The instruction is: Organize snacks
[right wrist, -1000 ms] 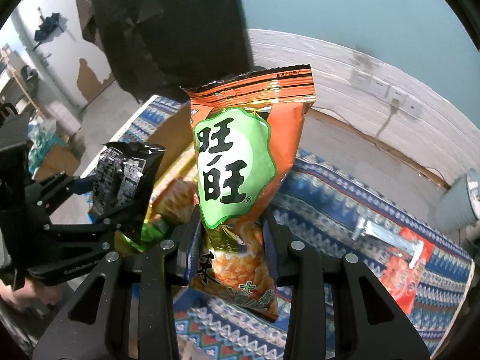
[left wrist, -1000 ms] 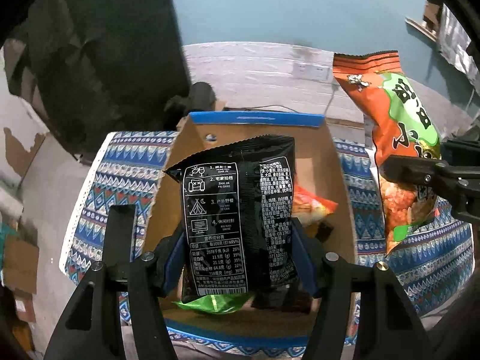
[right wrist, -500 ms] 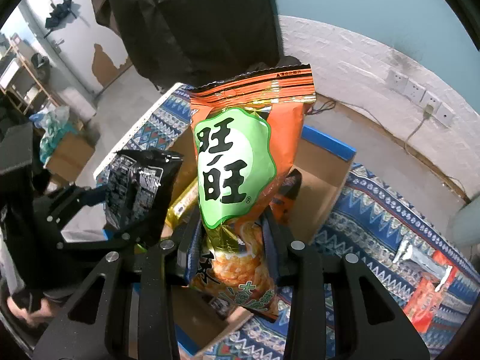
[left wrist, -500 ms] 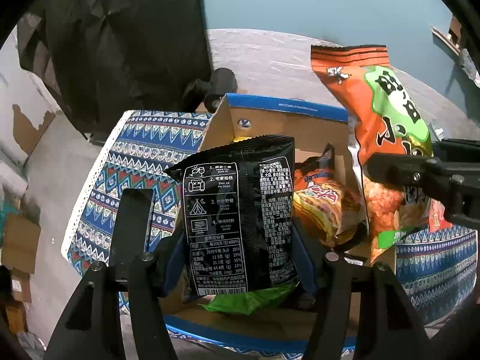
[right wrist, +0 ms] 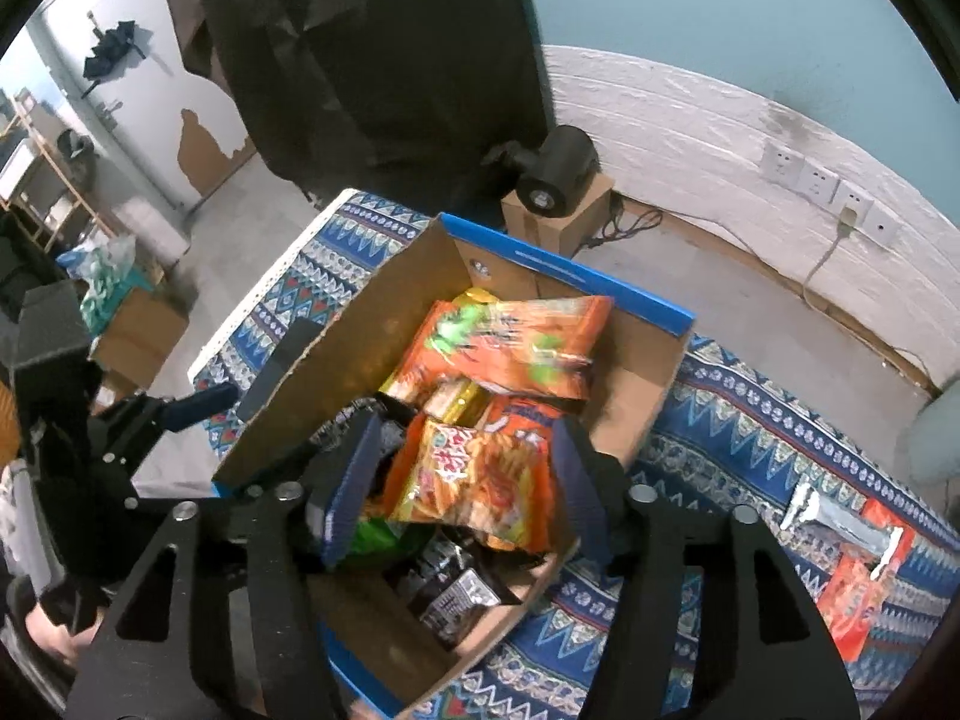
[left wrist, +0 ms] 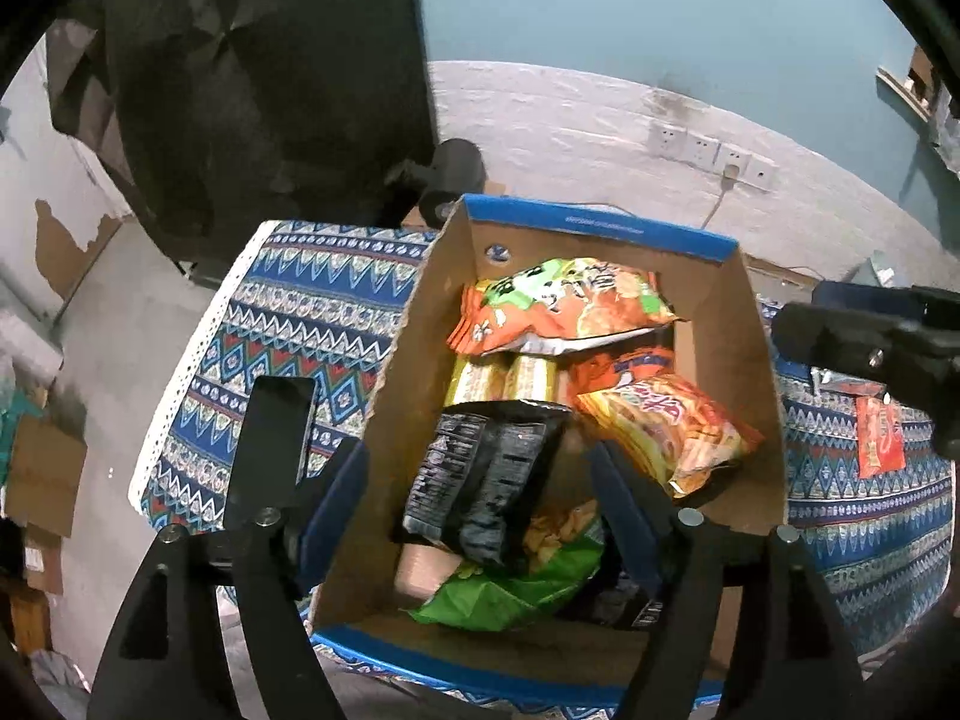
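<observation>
A cardboard box with a blue rim (left wrist: 600,228) (right wrist: 600,282) stands on the patterned cloth and holds several snack bags. The black bag (left wrist: 486,474) lies loose in the box between the open fingers of my left gripper (left wrist: 480,498). The orange and green bag (left wrist: 564,306) (right wrist: 504,342) lies at the far end of the box. My right gripper (right wrist: 462,480) is open above the box, over an orange bag of sticks (right wrist: 474,480) (left wrist: 666,426). A green bag (left wrist: 510,582) lies at the near end.
Red snack packets (right wrist: 858,588) (left wrist: 879,438) and a silver wrapper (right wrist: 828,516) lie on the cloth to the right of the box. A black device on a small carton (right wrist: 558,180) stands behind the box. The cloth edge (left wrist: 198,348) is on the left.
Both grippers opened. The black bag dropped from my left gripper into the box, and the orange and green bag dropped from my right gripper onto the far end of the box.
</observation>
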`<state>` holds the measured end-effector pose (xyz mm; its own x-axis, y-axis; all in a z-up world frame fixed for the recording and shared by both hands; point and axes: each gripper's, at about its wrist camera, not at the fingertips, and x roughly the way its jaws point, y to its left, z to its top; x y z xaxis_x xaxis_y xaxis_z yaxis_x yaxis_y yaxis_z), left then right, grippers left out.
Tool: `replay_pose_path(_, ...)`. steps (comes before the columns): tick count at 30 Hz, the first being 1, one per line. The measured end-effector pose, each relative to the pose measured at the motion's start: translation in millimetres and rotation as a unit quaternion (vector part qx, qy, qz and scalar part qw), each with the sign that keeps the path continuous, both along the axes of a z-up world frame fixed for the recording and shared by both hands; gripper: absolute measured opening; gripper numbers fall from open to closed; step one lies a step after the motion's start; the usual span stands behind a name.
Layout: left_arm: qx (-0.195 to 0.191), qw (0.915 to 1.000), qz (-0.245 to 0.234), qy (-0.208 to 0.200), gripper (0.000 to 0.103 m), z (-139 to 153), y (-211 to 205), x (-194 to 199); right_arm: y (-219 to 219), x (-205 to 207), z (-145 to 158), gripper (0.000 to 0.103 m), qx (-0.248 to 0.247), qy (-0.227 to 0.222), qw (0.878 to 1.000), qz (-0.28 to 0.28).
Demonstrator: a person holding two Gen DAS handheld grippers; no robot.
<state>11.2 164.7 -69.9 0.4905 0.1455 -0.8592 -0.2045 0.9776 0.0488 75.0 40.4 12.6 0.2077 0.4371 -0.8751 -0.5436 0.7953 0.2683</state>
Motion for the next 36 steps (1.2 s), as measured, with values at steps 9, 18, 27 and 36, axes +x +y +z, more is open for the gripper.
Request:
replay_pose_path(9, 0.016, 0.9994, -0.031, -0.007, 0.079, 4.7, -28.1, 4.6, -27.6, -3.4, 3.2, 0.065, -0.012, -0.006, 1.000, -0.014)
replay_pose_path(18, 0.030, 0.9974, -0.065, -0.011, 0.079, 6.3, -60.2, 8.0, -68.7, -4.0, 5.3, 0.068, -0.015, -0.004, 0.999, -0.046)
replay_pose_path(27, 0.045, 0.9937, -0.101, -0.016, 0.079, 14.9, -98.4, 9.7, -112.0, -10.1, 5.9, 0.071, -0.025, -0.006, 0.997, -0.070)
replay_pose_path(36, 0.064, 0.9877, -0.141, -0.021, 0.080, 18.9, -140.3, 12.0, -153.4, -15.8, 7.4, 0.075, -0.028, -0.007, 0.995, -0.100)
